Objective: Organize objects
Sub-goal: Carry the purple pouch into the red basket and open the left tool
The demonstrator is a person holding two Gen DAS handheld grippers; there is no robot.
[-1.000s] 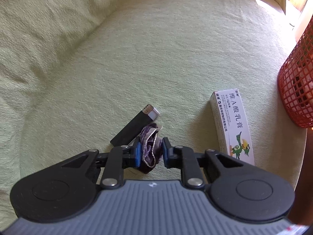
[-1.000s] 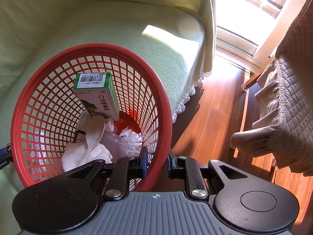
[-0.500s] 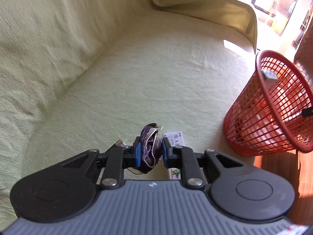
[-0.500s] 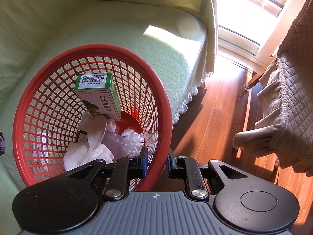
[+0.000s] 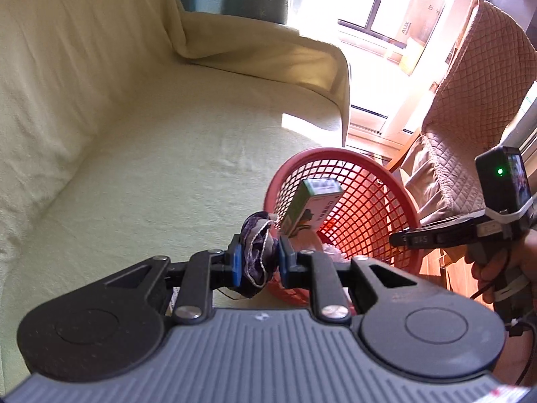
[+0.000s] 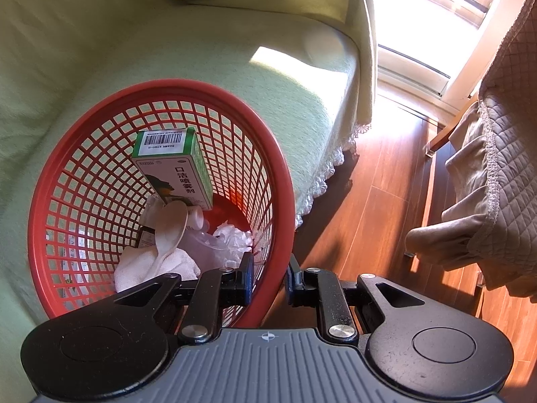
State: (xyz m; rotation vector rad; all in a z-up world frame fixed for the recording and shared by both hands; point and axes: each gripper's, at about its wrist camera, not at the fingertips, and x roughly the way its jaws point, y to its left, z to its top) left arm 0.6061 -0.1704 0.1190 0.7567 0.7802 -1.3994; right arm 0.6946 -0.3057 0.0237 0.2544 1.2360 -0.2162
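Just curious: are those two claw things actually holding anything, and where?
The left gripper pinches a bunched purple cloth around its middle. The right gripper clamps the red basket by its rim.

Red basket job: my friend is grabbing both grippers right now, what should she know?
Left gripper: shut on the purple scrunchie, held in the air beside the red basket, not over its opening yet.
Right gripper: shut on the basket's rim, holding it against the green sofa.
Already in the basket: green box, plastic spoon, white cloth, crumpled clear plastic.
Left: carry the scrunchie over the opening and probably let go. Whether anything remains on the sofa can't be seen from here.
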